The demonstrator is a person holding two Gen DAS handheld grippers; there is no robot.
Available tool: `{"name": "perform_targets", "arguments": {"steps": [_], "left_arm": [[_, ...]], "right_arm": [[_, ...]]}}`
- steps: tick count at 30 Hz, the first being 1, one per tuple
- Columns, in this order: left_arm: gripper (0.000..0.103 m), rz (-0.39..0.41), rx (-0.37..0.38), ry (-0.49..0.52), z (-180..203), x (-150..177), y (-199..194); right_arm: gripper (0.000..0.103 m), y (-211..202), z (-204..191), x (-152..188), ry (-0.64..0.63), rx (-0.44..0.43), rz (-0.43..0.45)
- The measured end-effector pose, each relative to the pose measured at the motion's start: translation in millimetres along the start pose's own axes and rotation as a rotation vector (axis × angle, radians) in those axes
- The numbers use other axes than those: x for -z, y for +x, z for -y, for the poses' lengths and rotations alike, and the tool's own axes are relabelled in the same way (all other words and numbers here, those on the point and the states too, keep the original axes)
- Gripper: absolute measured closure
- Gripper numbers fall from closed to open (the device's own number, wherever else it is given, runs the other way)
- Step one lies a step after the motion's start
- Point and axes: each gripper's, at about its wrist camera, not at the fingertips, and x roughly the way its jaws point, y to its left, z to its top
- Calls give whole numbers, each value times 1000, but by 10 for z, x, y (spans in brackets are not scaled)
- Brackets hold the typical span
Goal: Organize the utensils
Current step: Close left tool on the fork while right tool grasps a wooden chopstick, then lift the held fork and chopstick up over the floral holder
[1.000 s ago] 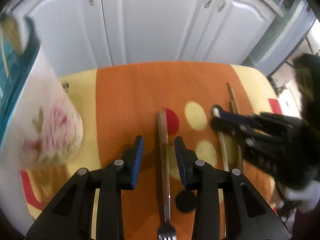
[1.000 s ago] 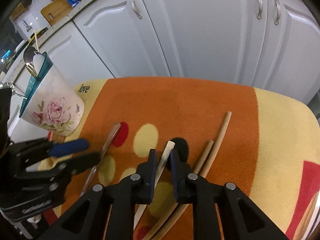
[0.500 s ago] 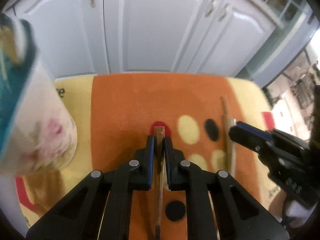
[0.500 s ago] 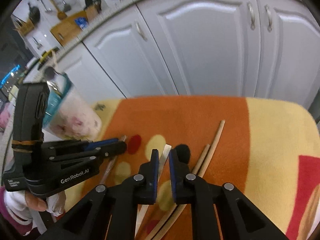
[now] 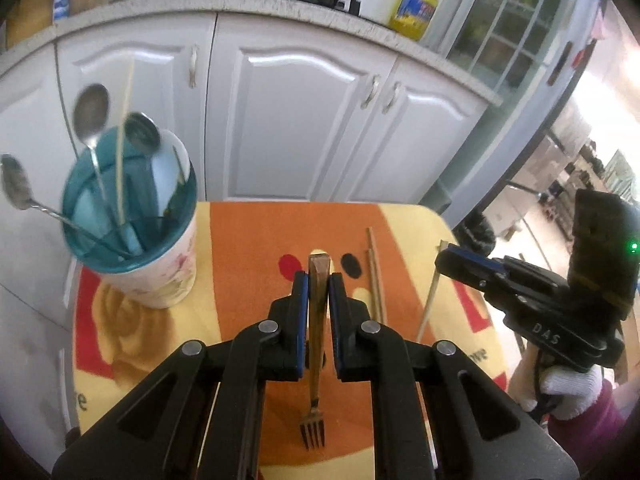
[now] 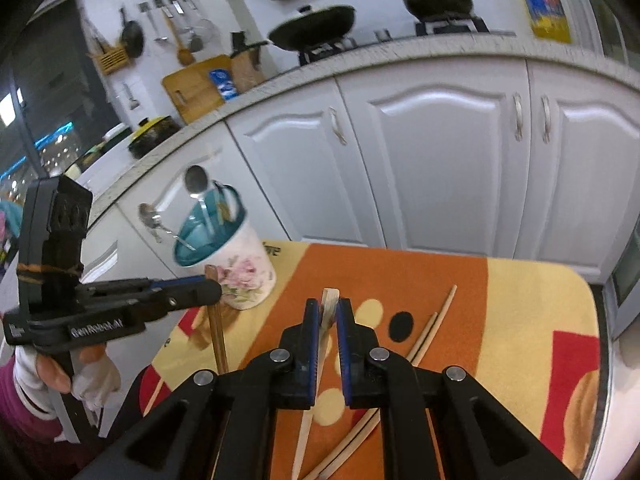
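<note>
While both utensils hang clear of the orange mat (image 5: 248, 280), I judge I'm mid-carry toward the floral cup (image 5: 160, 276) at the left, which already stands full of spoons. Next comes swinging over its teal rim and tipping each piece in. My left gripper (image 5: 318, 292) has just closed narrowly on the fork (image 5: 316, 360), tines hanging down. My right gripper (image 6: 329, 312) pinches a pale chopstick (image 6: 308, 432); two chopsticks (image 6: 432, 332) lie beside it.
</note>
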Motion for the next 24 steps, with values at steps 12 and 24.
{"name": "perform_targets", "arguments": {"steps": [12,24], "left_arm": [[95,94,11,1,-56,29,-626],[95,196,-8,5,-142,-316,-1103]], "right_arm": [[96,-373,-311,-93,-84,7,76],[96,-499,-581,-409,-159,13,140]]}}
